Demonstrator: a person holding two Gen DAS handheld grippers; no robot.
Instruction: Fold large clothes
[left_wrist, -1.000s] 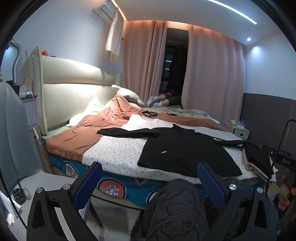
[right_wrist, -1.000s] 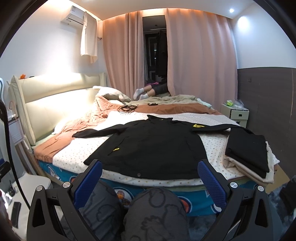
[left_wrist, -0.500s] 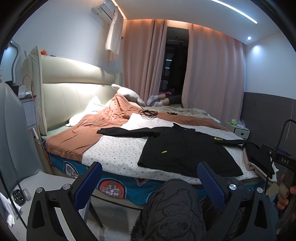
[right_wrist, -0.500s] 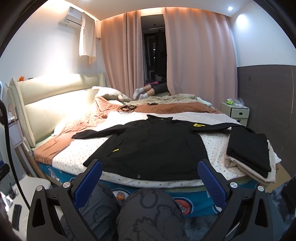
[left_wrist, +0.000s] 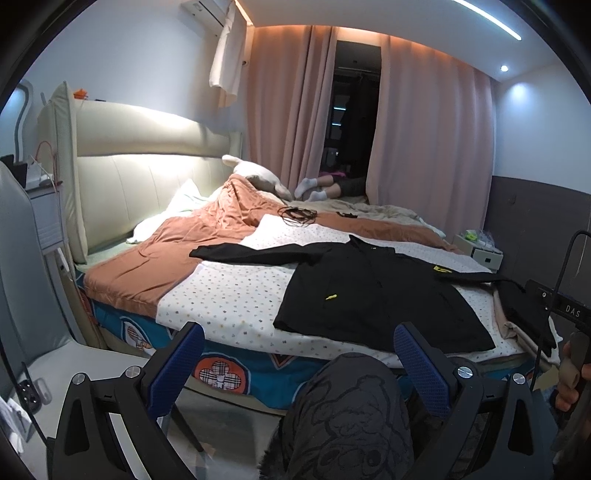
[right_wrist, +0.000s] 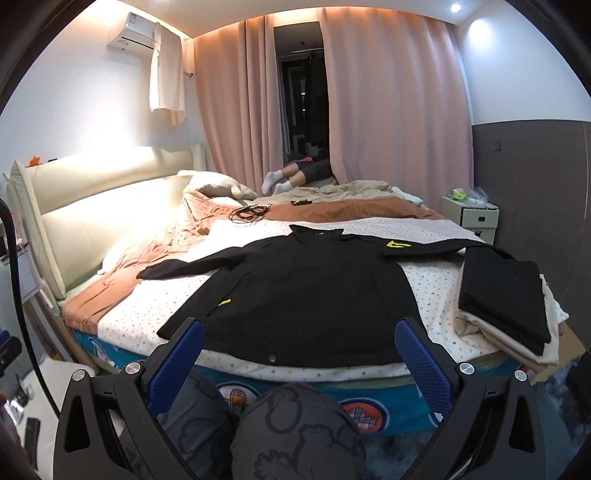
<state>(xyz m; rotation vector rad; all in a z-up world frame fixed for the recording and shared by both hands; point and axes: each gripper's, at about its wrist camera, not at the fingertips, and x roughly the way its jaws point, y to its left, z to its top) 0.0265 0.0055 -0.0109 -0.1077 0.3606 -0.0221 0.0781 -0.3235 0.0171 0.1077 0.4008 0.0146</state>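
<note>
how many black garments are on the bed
2: a black jacket spread flat mid-bed, and a folded black garment on the beige pile at the right edge. More may lie beneath it.

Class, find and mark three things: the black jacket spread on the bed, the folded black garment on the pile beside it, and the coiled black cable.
black jacket (right_wrist: 306, 295): right wrist view, middle of its body.
folded black garment (right_wrist: 506, 295): right wrist view, top face.
coiled cable (right_wrist: 249, 213): right wrist view, loops.

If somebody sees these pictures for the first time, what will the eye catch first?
First the black jacket, spread flat with sleeves out across the dotted sheet at the near edge of the bed. Next, the stack of folded clothes at its right. Both grippers, left and right, are open and empty, short of the bed.
</note>
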